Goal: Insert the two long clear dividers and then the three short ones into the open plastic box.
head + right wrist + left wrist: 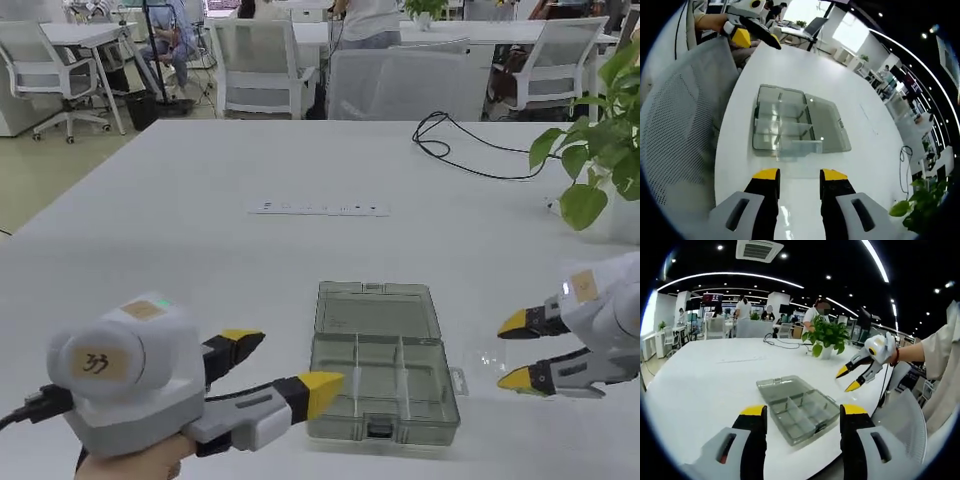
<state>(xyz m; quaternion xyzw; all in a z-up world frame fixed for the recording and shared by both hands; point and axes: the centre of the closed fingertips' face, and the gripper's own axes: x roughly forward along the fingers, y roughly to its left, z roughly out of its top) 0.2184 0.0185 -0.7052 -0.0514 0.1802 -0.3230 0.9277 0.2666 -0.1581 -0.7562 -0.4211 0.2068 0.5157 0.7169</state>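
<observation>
Place: an open-plan office.
Landmark: a large white table, a shared work surface.
Beyond the table: white mesh-backed office chairs at its far edge. Behind them are more desks, with people sitting or standing.
On the table: a white power strip near the middle, a looped black cable far right, and a potted green plant at the right edge.
Above the table: a ceiling air-conditioning vent, long strip lights and small recessed spotlights.

Bare counter left of box and behind it — wide room to pass. Plant at right edge, cable far back.
</observation>
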